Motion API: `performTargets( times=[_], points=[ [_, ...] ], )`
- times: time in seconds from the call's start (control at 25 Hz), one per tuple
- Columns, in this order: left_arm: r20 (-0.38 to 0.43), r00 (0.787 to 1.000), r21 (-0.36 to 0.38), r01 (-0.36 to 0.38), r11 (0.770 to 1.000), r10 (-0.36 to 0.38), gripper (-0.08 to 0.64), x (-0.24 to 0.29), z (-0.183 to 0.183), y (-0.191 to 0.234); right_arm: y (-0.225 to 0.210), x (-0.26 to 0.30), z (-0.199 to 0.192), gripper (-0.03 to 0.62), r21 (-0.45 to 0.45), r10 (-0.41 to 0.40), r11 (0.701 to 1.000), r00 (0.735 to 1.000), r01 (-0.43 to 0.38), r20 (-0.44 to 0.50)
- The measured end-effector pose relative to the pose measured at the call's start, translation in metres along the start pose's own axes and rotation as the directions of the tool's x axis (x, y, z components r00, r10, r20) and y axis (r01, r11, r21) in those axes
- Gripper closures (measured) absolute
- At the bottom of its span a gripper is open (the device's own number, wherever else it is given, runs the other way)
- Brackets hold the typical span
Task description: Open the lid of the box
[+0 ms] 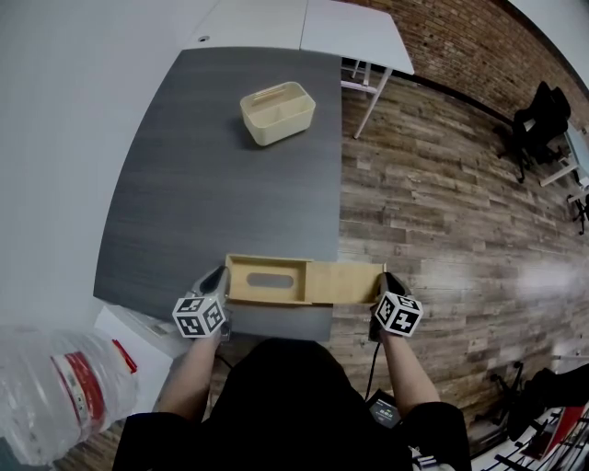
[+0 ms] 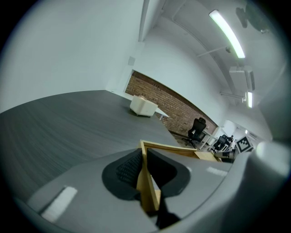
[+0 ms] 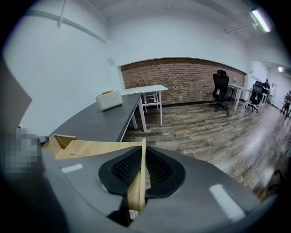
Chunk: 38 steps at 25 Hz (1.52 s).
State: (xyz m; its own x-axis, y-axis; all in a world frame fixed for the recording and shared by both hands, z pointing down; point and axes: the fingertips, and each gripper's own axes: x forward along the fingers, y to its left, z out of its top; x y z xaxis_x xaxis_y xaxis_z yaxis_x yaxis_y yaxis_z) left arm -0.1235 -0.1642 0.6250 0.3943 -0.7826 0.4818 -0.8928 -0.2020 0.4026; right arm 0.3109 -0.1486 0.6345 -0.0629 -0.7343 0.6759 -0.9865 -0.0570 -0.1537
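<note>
A light wooden box (image 1: 267, 281) lies along the near edge of the dark grey table (image 1: 212, 184), and an oval slot shows in it. Its flat sliding lid (image 1: 345, 283) sticks out to the right, past the table's edge and over the floor. My left gripper (image 1: 221, 281) is shut on the box's left end wall (image 2: 146, 182); the left gripper view shows the thin wood pressed between the black pads (image 2: 129, 168). My right gripper (image 1: 385, 283) is shut on the lid's right end (image 3: 138, 182), which stands edge-on between its pads (image 3: 157, 168).
A cream plastic bin (image 1: 276, 112) stands at the far middle of the table. A clear water bottle (image 1: 55, 396) fills the lower left, close to the camera. A white table (image 1: 304, 23) lies behind, and office chairs (image 1: 538, 120) stand on the wooden floor at right.
</note>
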Motion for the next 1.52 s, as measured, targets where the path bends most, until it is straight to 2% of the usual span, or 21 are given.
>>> performTargets(
  times=[0.32,0.44,0.76,0.92,1.04,1.16,1.24,1.4,1.52],
  points=[
    [0.002,1.000,0.013,0.004,1.000,-0.004,0.526,0.001,0.001,0.000,-0.001,-0.001,0.003,0.551,-0.006,-0.014,1.000,1.000,0.014,0.024],
    [-0.005,1.000,0.043,0.009,0.999,-0.009,0.526,0.002,0.001,0.000,0.000,-0.004,0.006,0.521,-0.017,-0.017,1.000,0.999,0.018,0.043],
    [-0.023,1.000,0.115,-0.005,0.993,0.008,0.526,0.007,0.004,-0.002,0.011,-0.026,0.015,0.511,-0.070,-0.029,0.997,0.993,0.037,0.113],
    [0.052,0.998,0.105,-0.030,0.994,0.025,0.526,-0.007,0.018,-0.002,0.020,-0.046,0.018,0.511,-0.087,-0.019,0.996,0.988,0.033,0.153],
    [0.120,0.993,0.111,0.007,0.994,-0.020,0.526,-0.019,0.034,-0.013,0.031,-0.068,0.022,0.512,-0.112,0.019,0.994,0.976,0.006,0.216],
    [0.188,0.978,0.145,0.069,0.987,-0.096,0.526,-0.037,0.051,-0.032,0.055,-0.095,0.032,0.518,-0.184,0.087,0.982,0.947,-0.030,0.310],
    [0.228,0.960,0.176,0.123,0.977,-0.162,0.526,-0.057,0.060,-0.049,0.074,-0.117,0.035,0.529,-0.208,0.131,0.976,0.924,-0.058,0.358],
    [0.264,0.910,0.241,0.258,0.936,-0.319,0.549,-0.104,0.058,-0.086,0.108,-0.161,0.023,0.541,-0.204,0.206,0.970,0.884,-0.130,0.419],
    [0.264,0.875,0.278,0.335,0.901,-0.406,0.560,-0.135,0.045,-0.107,0.128,-0.188,0.003,0.555,-0.200,0.242,0.965,0.867,-0.170,0.435]
  ],
)
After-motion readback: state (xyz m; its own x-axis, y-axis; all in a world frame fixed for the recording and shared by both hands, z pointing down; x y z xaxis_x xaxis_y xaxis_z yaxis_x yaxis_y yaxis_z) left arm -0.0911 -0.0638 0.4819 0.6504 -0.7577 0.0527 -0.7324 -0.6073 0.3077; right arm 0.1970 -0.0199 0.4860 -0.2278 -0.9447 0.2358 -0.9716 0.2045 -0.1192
